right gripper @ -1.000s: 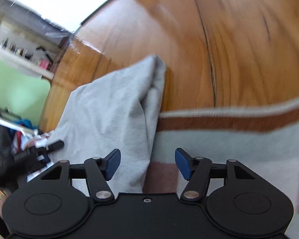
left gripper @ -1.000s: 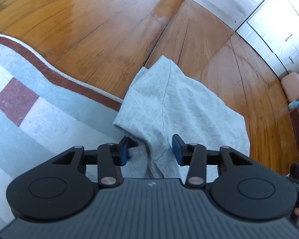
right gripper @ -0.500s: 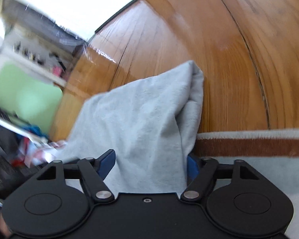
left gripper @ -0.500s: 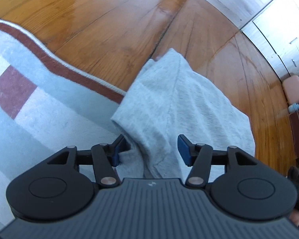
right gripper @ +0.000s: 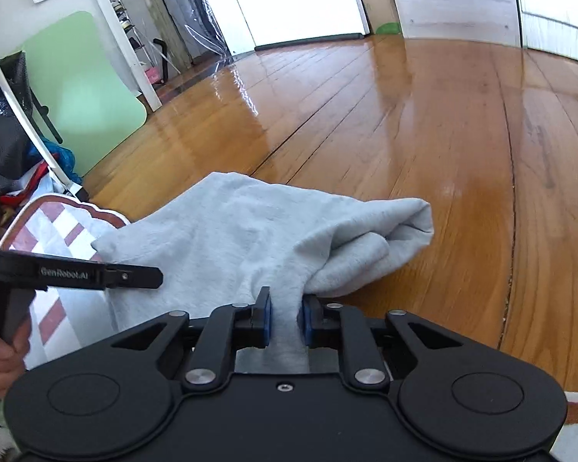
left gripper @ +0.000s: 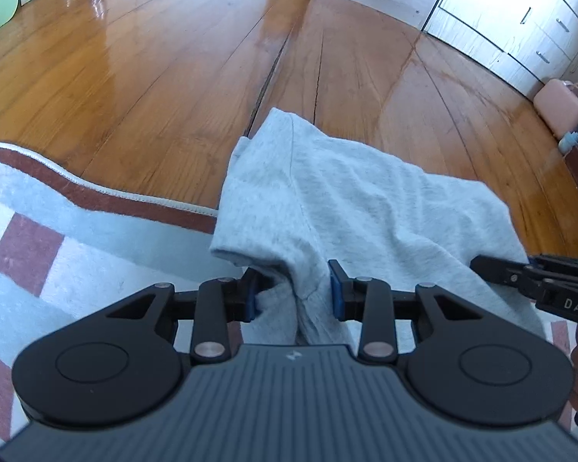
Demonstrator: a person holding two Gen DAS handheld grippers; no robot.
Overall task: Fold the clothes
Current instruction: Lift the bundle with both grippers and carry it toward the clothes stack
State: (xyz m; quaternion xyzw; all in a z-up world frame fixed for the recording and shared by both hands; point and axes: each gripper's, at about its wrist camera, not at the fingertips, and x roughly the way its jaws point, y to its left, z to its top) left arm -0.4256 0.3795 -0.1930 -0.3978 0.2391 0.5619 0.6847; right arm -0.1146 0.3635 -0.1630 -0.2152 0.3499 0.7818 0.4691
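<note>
Tilting downward, both grippers, left [left gripper: 293,288] & right [right gripper: 286,319], jaws just closed, pinching grey garment [left gripper: 346,208].

Bare wood floor [left gripper: 173,77] open from 10 to 2 o'clock past grey garment [left gripper: 366,208]; cabinets [left gripper: 539,30] at 2, pink case [left gripper: 562,106] at 3.

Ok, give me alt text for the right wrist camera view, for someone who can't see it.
The right gripper pinches a bunched fold of a light grey garment, which lies partly on a glossy wooden floor and partly on a red-and-white checked rug. The left gripper reaches in from the left edge.
</note>
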